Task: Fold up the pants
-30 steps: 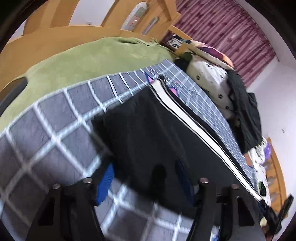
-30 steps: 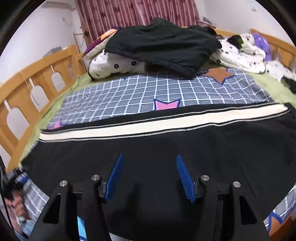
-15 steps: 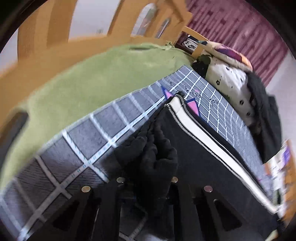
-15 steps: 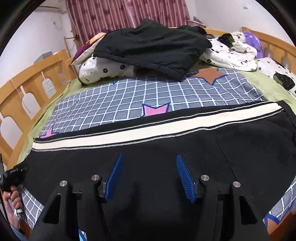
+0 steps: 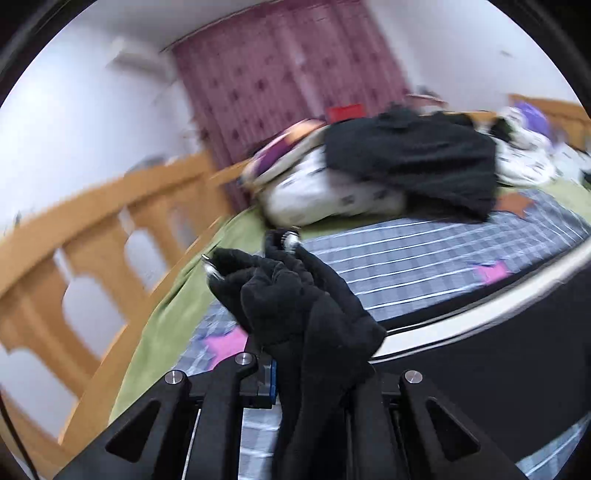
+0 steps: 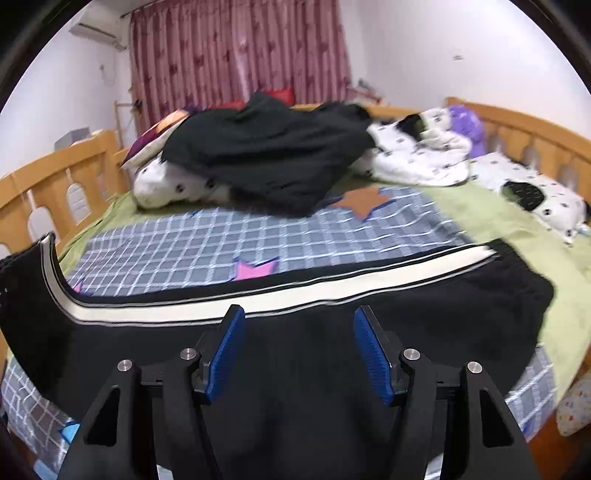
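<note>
Jaws clenched, the left gripper [image 5: 295,380] grasps the black pants' [image 6: 332,354] bunched leg end, while the right gripper [image 6: 298,350] hovers released over them.

The pants [image 6: 295,347] lay across the near part of the bed [image 6: 491,218], their left end lifted; a heap of clothes [image 6: 266,151] sat on pillows [image 6: 166,184] at the far end.

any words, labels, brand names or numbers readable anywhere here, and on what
None can be read in either view.
Black pants: a white side stripe, no lettering visible.
Checked sheet: only star shapes, no words.
Air conditioner: too small and blurred to show any label.
Red object by the curtain: blurred, nothing legible.
</note>
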Demonstrator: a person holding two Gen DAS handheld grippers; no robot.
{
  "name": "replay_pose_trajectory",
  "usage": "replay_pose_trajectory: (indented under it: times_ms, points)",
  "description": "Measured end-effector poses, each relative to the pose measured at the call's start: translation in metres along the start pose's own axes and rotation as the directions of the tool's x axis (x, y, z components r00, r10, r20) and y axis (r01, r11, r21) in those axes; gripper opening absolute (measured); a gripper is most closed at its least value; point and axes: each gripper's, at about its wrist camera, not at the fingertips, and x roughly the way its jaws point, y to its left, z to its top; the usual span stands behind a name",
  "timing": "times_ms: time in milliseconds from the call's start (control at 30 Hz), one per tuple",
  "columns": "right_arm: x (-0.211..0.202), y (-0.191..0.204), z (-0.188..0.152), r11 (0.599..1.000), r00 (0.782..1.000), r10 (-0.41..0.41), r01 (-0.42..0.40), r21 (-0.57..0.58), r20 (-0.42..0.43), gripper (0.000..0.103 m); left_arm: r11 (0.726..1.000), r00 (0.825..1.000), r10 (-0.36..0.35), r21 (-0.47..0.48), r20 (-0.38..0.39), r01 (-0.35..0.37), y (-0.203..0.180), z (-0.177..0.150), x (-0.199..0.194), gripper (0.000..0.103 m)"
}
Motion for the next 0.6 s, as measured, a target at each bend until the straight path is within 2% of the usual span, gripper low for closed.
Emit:
replay_pose_trajectory:
  times_ms: [67, 133, 167, 300, 333, 400, 433, 500, 533, 567, 600]
  points:
    - [-0.009, -0.024, -0.002, 0.999, 1.000, -0.026, 0.026, 0.021, 0.013, 0.061, 0.997, 0.997, -0.070, 0.034, -0.010, 0.070, -0.044, 0.005, -0.006, 0.011]
    - [-0.016, -0.048, -0.007, 0.998, 0.998, -0.055, 0.054, 0.045, 0.022, 0.061, 0.985, 0.986, -0.162, 0.058, -0.040, 0.165, -0.090, 0.002, -0.007, 0.011]
    - [-0.021, -0.061, -0.011, 0.996, 0.997, -0.073, 0.072, 0.060, 0.026, 0.061, 0.980, 0.981, -0.187, 0.064, -0.049, 0.190, -0.106, 0.001, -0.008, 0.011]
    - [-0.031, -0.119, -0.029, 0.981, 0.994, -0.105, 0.102, 0.163, 0.006, 0.062, 0.937, 0.941, -0.317, 0.114, -0.116, 0.330, -0.186, -0.025, -0.019, 0.011]
    - [-0.031, -0.134, -0.034, 0.974, 0.995, -0.101, 0.101, 0.201, -0.010, 0.062, 0.918, 0.926, -0.351, 0.144, -0.137, 0.370, -0.209, -0.034, -0.023, 0.011]
    - [-0.029, -0.158, -0.042, 0.960, 0.996, -0.078, 0.087, 0.265, -0.043, 0.062, 0.896, 0.909, -0.377, 0.180, -0.175, 0.406, -0.234, -0.047, -0.030, 0.012]
    - [-0.029, -0.165, -0.044, 0.955, 0.996, -0.072, 0.084, 0.285, -0.051, 0.062, 0.890, 0.908, -0.368, 0.207, -0.200, 0.406, -0.247, -0.054, -0.034, 0.012]
    - [-0.030, -0.176, -0.048, 0.946, 0.995, -0.077, 0.091, 0.310, -0.056, 0.062, 0.883, 0.921, -0.323, 0.282, -0.219, 0.376, -0.262, -0.066, -0.040, 0.019]
    - [-0.030, -0.178, -0.049, 0.945, 0.995, -0.079, 0.093, 0.313, -0.057, 0.062, 0.874, 0.917, -0.339, 0.290, -0.211, 0.390, -0.259, -0.070, -0.046, 0.023]
    - [-0.030, -0.177, -0.049, 0.945, 0.996, -0.072, 0.086, 0.315, -0.057, 0.062, 0.865, 0.905, -0.370, 0.276, -0.211, 0.418, -0.253, -0.069, -0.049, 0.025]
    - [-0.029, -0.176, -0.049, 0.946, 0.997, -0.057, 0.071, 0.316, -0.054, 0.062, 0.854, 0.885, -0.412, 0.248, -0.218, 0.458, -0.243, -0.068, -0.051, 0.037]
